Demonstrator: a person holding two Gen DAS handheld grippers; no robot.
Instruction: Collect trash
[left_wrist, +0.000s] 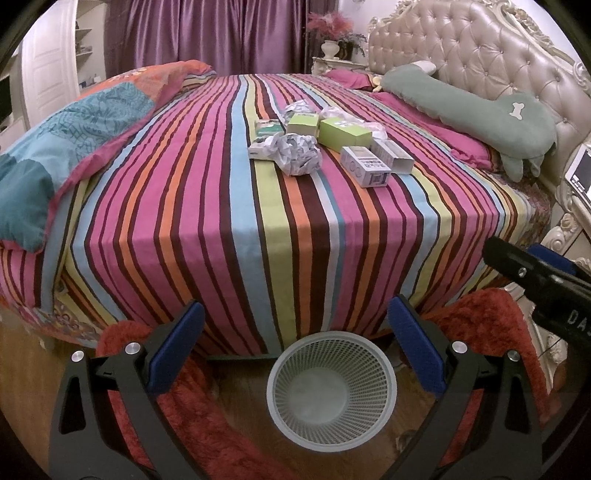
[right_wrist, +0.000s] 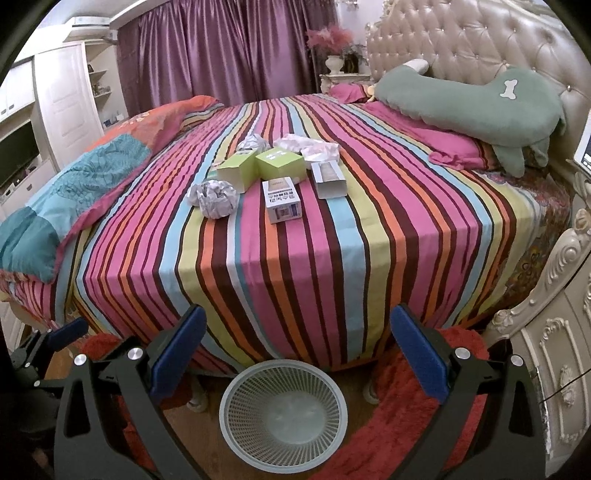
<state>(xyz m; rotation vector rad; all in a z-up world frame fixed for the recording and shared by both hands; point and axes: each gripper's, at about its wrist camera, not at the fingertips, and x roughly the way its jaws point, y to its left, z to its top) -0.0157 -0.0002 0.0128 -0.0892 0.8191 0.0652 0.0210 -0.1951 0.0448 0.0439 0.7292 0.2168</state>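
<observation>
A: Nearest first. Both grippers hang over the floor at the foot of the bed. Left gripper (left_wrist: 295, 354), jaws apart, nothing between them. Right gripper (right_wrist: 297, 356), same: jaws wide, empty.

B: And the basket?

A: White mesh basket (left_wrist: 275, 384) on the floor, just short of the bed edge, directly under and between each set of jaws. Looks empty.

B: Trash?

A: All beyond the basket, up on the striped bed (left_wrist: 207, 229), mid-mattress. Closest to the basket: a crumpled paper ball (right_wrist: 215, 199) and a white printed box (right_wrist: 282, 205). Behind those, a long white carton (right_wrist: 328, 180), two green boxes (right_wrist: 258, 166), more crumpled paper (right_wrist: 253, 142) and a plastic wrapper (right_wrist: 314, 147).

B: Which arm goes?

A: Judging by the views, the printed box sits nearly dead ahead of the right jaws, long axis running away from the basket. The paper ball lies ahead of the left jaws. Either reach is straight forward and up.
</observation>
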